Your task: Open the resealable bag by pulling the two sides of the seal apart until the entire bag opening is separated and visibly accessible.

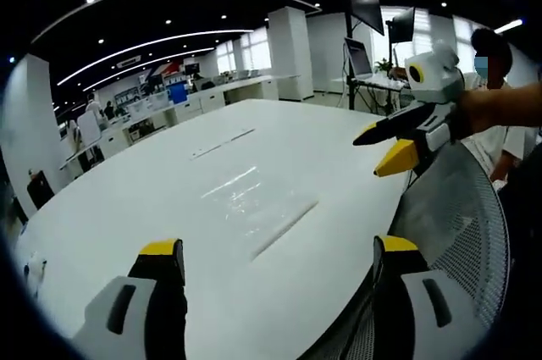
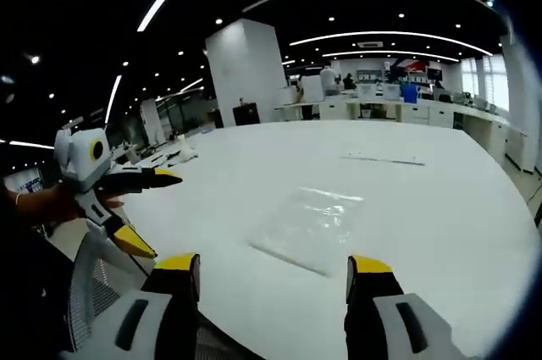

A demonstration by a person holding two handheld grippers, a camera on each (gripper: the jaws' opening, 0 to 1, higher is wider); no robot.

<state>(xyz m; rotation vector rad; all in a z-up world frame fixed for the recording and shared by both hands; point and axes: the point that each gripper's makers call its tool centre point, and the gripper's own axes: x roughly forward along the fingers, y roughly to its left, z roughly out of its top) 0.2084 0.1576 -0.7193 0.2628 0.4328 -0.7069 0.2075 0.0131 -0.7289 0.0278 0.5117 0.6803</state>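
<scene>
Clear plastic bag (image 2: 309, 227) flat, apparently sealed, on glossy white table (image 2: 440, 199).

The bag (image 2: 309, 226) lies flat on the table (image 2: 440, 207), ahead of both grippers. A mesh chair (image 1: 461, 216) stands at the table's near edge.

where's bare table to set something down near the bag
Bare white table surrounds the clear resealable bag: a wide patch between the bag and the thin strip beyond it, and more out to the rounded edge. It is crowded on the near side, by the mesh chair and both hand-held grippers.
</scene>
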